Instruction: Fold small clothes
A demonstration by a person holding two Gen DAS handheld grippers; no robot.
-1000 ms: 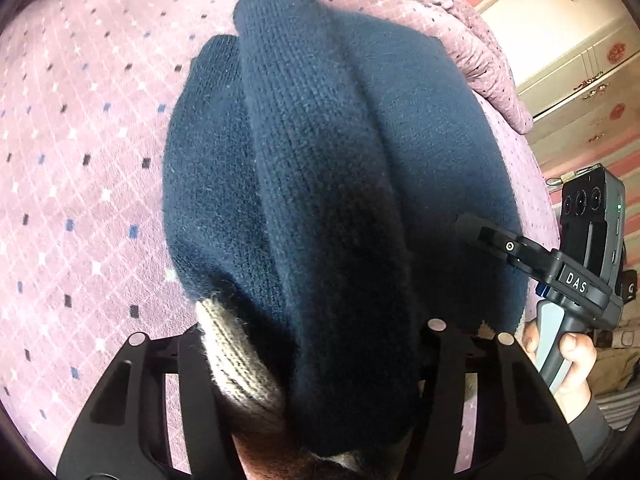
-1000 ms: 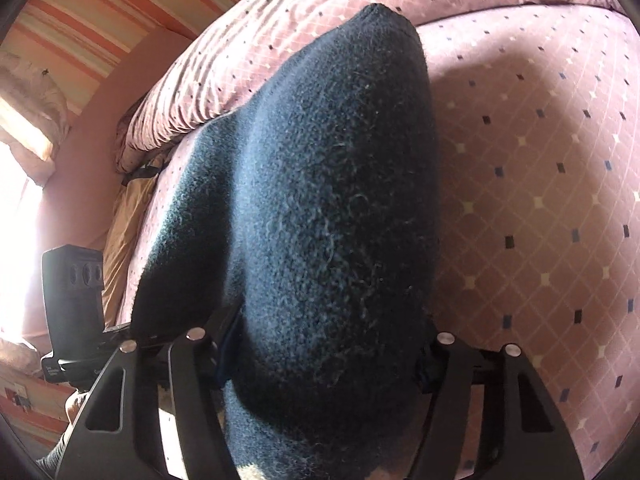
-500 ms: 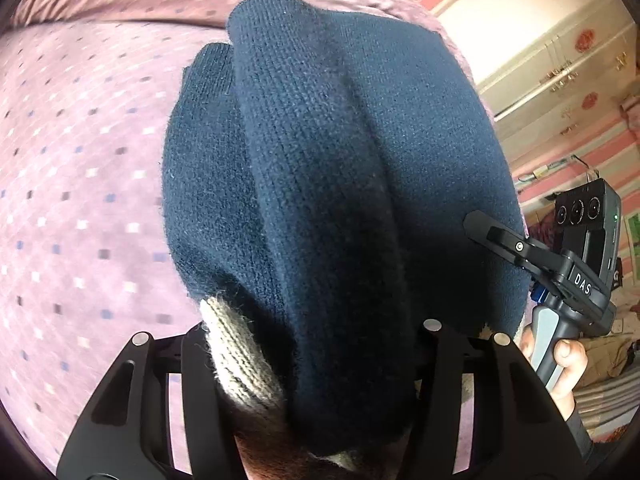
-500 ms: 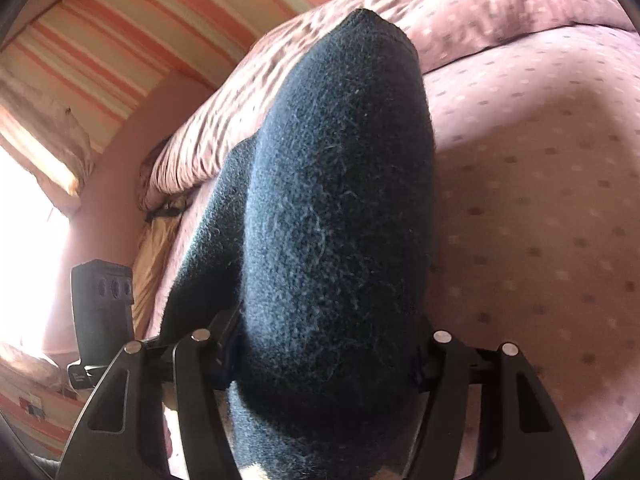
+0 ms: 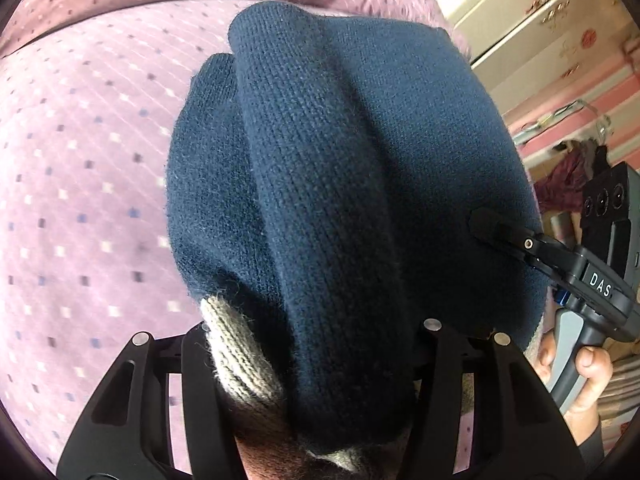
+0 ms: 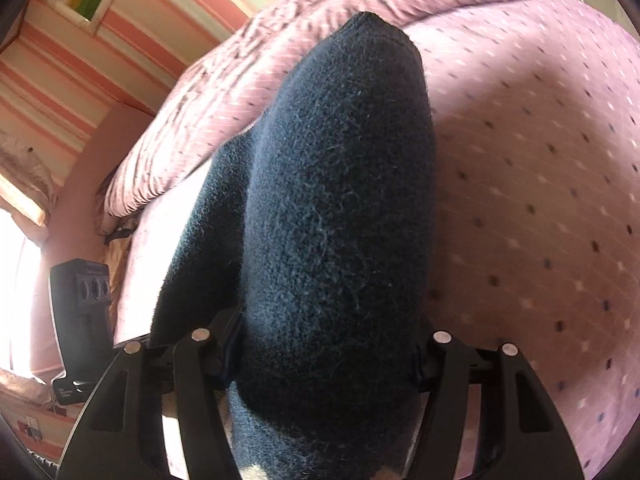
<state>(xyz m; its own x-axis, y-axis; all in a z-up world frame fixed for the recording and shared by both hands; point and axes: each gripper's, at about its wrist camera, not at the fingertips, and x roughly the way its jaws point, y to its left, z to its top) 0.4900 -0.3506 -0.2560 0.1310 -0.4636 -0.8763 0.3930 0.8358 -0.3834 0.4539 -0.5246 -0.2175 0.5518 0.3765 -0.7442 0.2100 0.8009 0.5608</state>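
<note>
One navy knit garment (image 5: pixel 344 184), bunched into thick folds, with a grey ribbed cuff (image 5: pixel 236 356) at its near end. It hangs clear above a mauve bedspread (image 5: pixel 80 184) dotted with small squares, held up between two grippers.

Left gripper (image 5: pixel 320 380): jaws part-way apart, clamped on the bunched cloth, which fills the gap from finger to finger.

Right gripper (image 6: pixel 320 380): same stance, jaws part-way apart and gripping the navy fabric, which bulges forward between the fingers. In the left wrist view its finger (image 5: pixel 492 226) presses against the garment's right edge; one hand (image 5: pixel 580 376) wraps the grey handle.

One crumpled quilt (image 6: pixel 304 28) of matching pattern lies along the far edge of the bed. No containers seen
</note>
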